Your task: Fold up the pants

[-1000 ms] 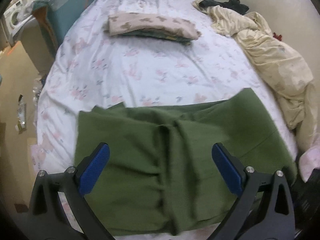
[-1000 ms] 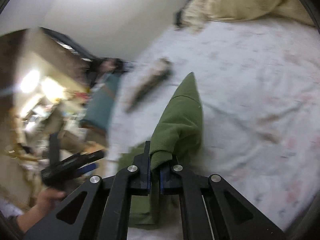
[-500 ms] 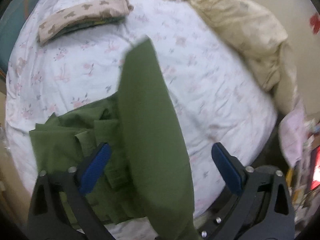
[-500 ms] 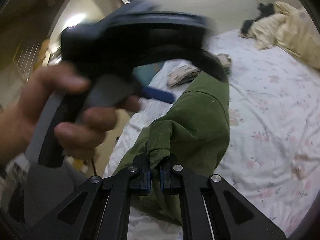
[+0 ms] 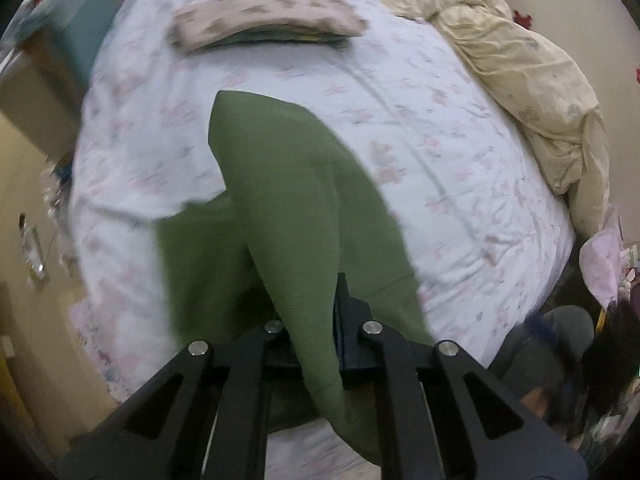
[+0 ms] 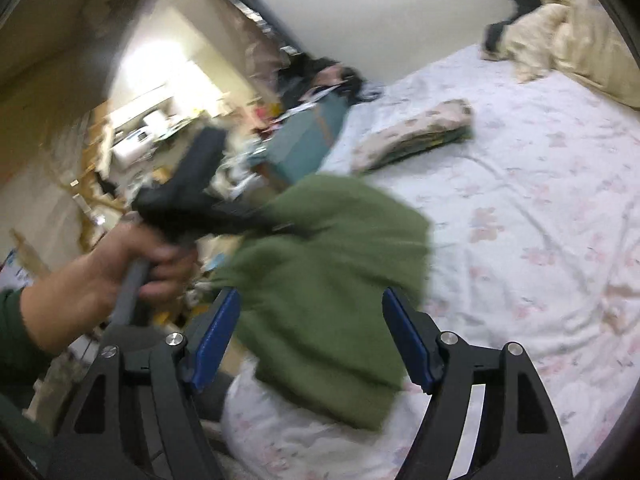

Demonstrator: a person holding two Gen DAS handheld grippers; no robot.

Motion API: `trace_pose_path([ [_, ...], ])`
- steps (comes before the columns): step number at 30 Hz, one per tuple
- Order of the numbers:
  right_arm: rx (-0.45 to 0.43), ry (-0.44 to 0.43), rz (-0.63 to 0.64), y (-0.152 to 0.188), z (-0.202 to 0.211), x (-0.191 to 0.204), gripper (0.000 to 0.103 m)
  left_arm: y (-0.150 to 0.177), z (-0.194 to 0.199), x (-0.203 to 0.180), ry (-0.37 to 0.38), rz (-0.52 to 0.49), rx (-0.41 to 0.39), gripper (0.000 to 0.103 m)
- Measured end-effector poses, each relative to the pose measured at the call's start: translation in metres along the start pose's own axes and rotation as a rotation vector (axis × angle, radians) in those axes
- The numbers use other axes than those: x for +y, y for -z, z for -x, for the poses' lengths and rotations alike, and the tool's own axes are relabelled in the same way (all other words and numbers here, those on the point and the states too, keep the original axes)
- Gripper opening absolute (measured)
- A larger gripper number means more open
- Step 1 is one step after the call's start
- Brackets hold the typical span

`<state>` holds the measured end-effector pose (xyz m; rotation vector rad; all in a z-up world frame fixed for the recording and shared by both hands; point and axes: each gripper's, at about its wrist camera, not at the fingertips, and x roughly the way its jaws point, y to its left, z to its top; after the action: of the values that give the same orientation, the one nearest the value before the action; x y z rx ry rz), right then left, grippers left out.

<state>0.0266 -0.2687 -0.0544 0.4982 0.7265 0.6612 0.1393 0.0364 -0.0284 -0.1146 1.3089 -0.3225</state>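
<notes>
Pants (image 5: 280,216), green and bunched, lie at the near edge of the bed (image 5: 460,168), with one fold lifted up off the sheet. The left gripper (image 5: 316,320) has just clenched on that raised fold, and the cloth runs straight between its fingers. The right gripper (image 6: 312,336) has just let go: its blue fingers (image 6: 216,336) stand wide apart with the green cloth lying loose between them, pressed by neither pad. So the fold now hangs from one pinch alone. The likely trouble is that a single grip on soft, heavy cloth lets the rest sag and twist, so the layers slide out of line and the fold lands crooked. The bulk sits close to the mattress edge, and a pull toward the person could drag it off onto the floor. The open right gripper could also snag the loose cloth as it draws away. Farther up the bed, well apart, lie a folded patterned garment (image 5: 264,20) and a crumpled cream blanket (image 5: 520,72), neither in the way. Both views are blurred, so the exact lie of the layers cannot be told.
</notes>
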Motion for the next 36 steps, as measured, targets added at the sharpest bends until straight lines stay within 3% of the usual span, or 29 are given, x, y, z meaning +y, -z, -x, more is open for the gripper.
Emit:
trace_pose_path([
  [3,0.029,0.031,-0.084,-0.001,-0.013,-0.017,0.076,0.015,-0.005,0.051,-0.068,0.058,0.021,0.006],
  [8,0.136,0.090,-0.174,0.004,-0.049,-0.036,0.076,0.036,-0.058,0.094,-0.154,0.127,0.101,0.007],
  [13,0.314,0.050,-0.286,0.022,-0.100,-0.049,0.079,0.042,-0.074,0.091,-0.186,0.108,0.104,0.011],
  [18,0.362,0.023,-0.303,0.029,-0.126,-0.033,0.084,0.041,-0.061,0.084,-0.119,0.066,0.065,0.010],
  [21,0.393,0.073,-0.265,0.029,-0.146,-0.024,0.085,0.041,-0.062,0.074,-0.099,0.019,0.068,0.010],
  [23,0.454,0.142,-0.251,0.036,-0.163,-0.026,0.087,0.040,-0.066,0.074,-0.172,0.001,0.071,0.015],
  [26,0.535,0.077,-0.305,0.054,-0.178,-0.029,0.087,0.038,-0.070,0.083,-0.291,0.022,0.091,0.035],
  [27,0.546,0.082,-0.295,0.057,-0.179,-0.026,0.087,0.037,-0.069,0.088,-0.341,0.047,0.094,0.049],
  [29,0.525,0.102,-0.254,0.057,-0.175,-0.021,0.089,0.035,-0.057,0.092,-0.409,0.074,0.060,0.054],
  [30,0.516,0.099,-0.257,0.056,-0.173,-0.021,0.089,0.035,-0.044,0.090,-0.417,0.077,0.002,0.054],
  [32,0.511,0.064,-0.303,0.054,-0.169,-0.025,0.089,0.035,-0.014,0.080,-0.392,0.086,-0.143,0.056],
  [34,0.480,0.024,-0.331,0.048,-0.162,-0.028,0.089,0.038,0.007,0.066,-0.296,0.061,-0.260,0.084],
  [36,0.418,0.022,-0.327,0.040,-0.149,-0.027,0.089,0.039,-0.002,0.051,-0.229,0.004,-0.226,0.087],
])
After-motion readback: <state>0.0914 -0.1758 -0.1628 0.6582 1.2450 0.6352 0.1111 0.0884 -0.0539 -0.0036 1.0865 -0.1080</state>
